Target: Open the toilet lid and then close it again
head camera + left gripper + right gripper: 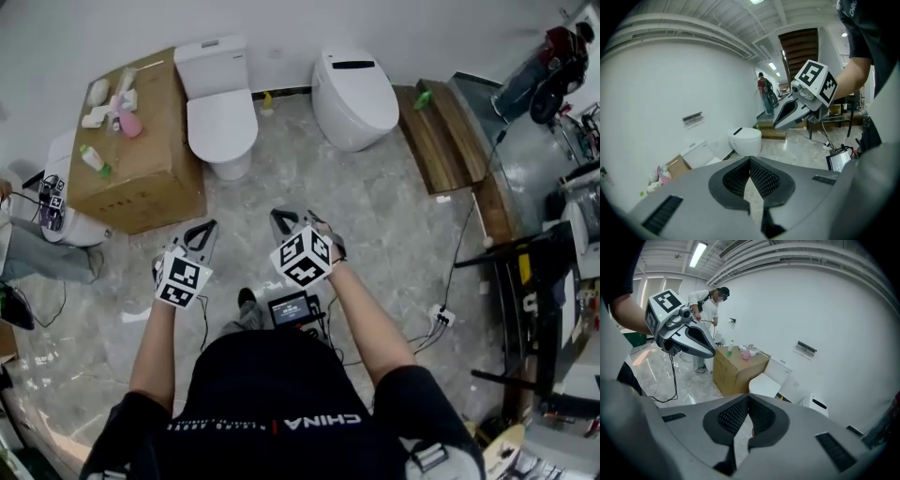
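A white toilet with a tank [222, 111] stands against the far wall, its lid down. In the right gripper view the same toilet [767, 382] shows just above my jaws. To its right sits a rounded tankless toilet [353, 96], lid also down. My left gripper [202, 232] and right gripper [282, 221] hang side by side over the marble floor, well short of both toilets and touching neither. Both are shut with nothing between the pads. The left gripper's [750, 160] own view shows the tankless toilet [746, 140] ahead. The right gripper [749, 397] points toward the tank toilet.
A cardboard box [141, 159] with bottles on top stands left of the tank toilet. Wooden steps [441, 131] lie at the right. Cables and a small screen [291, 307] are on the floor by my feet. A person [706, 315] stands beyond the box.
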The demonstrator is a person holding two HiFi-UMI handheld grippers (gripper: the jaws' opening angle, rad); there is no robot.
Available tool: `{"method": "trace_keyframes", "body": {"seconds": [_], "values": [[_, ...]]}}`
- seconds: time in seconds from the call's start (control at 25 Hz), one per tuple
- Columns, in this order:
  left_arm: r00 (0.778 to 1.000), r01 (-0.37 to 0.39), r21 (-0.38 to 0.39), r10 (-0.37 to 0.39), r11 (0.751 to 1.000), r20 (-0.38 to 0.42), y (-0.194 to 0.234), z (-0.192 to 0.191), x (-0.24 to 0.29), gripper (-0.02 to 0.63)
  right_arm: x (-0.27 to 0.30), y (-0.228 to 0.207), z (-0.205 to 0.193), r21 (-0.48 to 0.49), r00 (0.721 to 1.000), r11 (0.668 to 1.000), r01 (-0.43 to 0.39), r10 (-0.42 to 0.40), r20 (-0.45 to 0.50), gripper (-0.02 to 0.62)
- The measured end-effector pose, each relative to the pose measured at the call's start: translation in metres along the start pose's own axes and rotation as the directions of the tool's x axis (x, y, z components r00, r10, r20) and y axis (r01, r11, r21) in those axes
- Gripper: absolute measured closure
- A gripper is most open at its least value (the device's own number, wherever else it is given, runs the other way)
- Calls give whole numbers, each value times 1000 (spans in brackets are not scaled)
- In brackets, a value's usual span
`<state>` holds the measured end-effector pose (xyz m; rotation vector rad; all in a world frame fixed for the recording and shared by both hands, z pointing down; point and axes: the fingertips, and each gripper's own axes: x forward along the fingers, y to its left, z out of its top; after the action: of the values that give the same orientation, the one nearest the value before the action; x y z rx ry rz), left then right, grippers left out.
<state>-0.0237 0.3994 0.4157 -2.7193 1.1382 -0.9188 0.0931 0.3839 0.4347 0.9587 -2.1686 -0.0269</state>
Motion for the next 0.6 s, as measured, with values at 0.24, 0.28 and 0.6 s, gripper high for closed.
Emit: {"method": "trace_keyframes", "body": {"seconds": [0.24, 0.28, 0.6], "values": [[999, 29, -5, -29, 1000, 18, 69, -14, 16, 597, 54, -16, 44, 11, 999, 999, 31, -31, -18, 581], [999, 33, -8, -33, 999, 16, 77, -18, 19, 597, 62, -18, 49, 11, 999, 1000, 30, -29, -21, 581], [999, 46, -37, -46, 998, 15, 131, -27, 54, 597, 121, -45, 74, 11, 999, 1000, 8, -8, -36, 581]]}}
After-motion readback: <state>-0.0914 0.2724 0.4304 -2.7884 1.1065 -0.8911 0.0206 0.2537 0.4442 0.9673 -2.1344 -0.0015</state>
